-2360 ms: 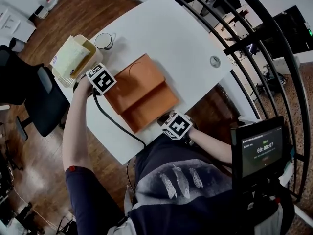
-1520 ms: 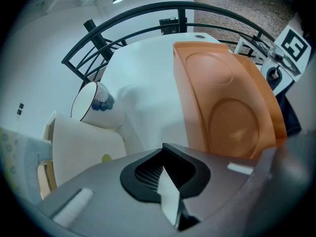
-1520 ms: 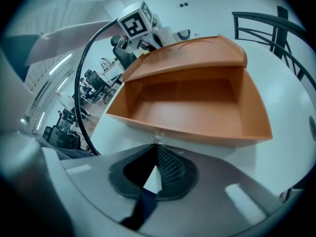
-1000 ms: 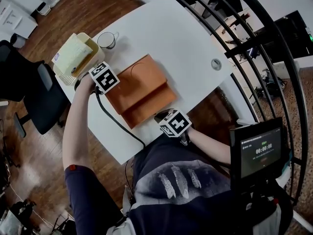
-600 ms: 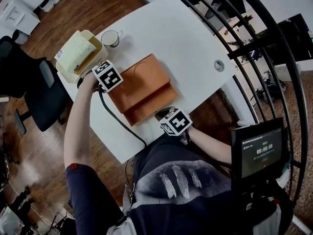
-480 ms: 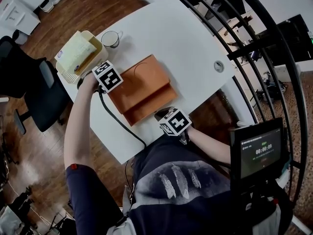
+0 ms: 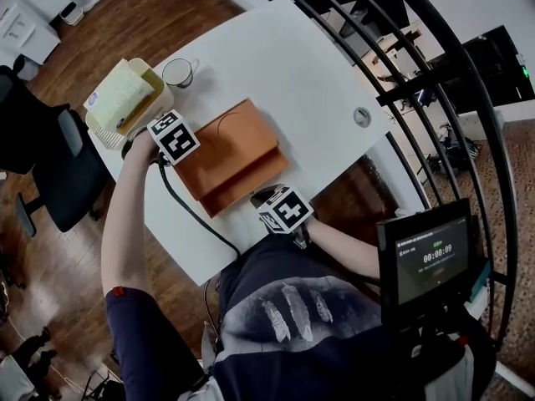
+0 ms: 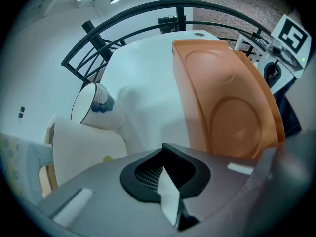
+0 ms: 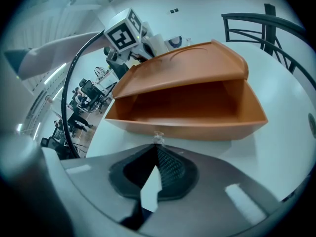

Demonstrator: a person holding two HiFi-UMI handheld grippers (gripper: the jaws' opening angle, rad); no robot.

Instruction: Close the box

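The orange box (image 7: 227,155) lies in the middle of the white table (image 7: 292,65), its lid (image 9: 177,65) tilted partway down over the tray (image 9: 197,125). A gap still shows between lid and tray in the right gripper view. My left gripper (image 7: 173,137) sits at the lid's back left edge, and the left gripper view has the lid's outer face (image 8: 227,98) close on the right. My right gripper (image 7: 282,209) is at the tray's front wall, right by a small clasp (image 9: 158,136). Both grippers, left (image 8: 165,157) and right (image 9: 157,152), are shut and hold nothing.
A mug (image 7: 177,72) and a cream basket (image 7: 124,100) holding a yellow pad stand left of the box, near the left gripper. A small round disc (image 7: 361,116) lies at the table's right edge. Black railing (image 7: 401,82) curves behind the table. A monitor (image 7: 426,257) is at lower right.
The lid has swung down over the tray, leaving a narrower strip of tray visible. The left gripper followed the lid; the right gripper stayed at the front wall.
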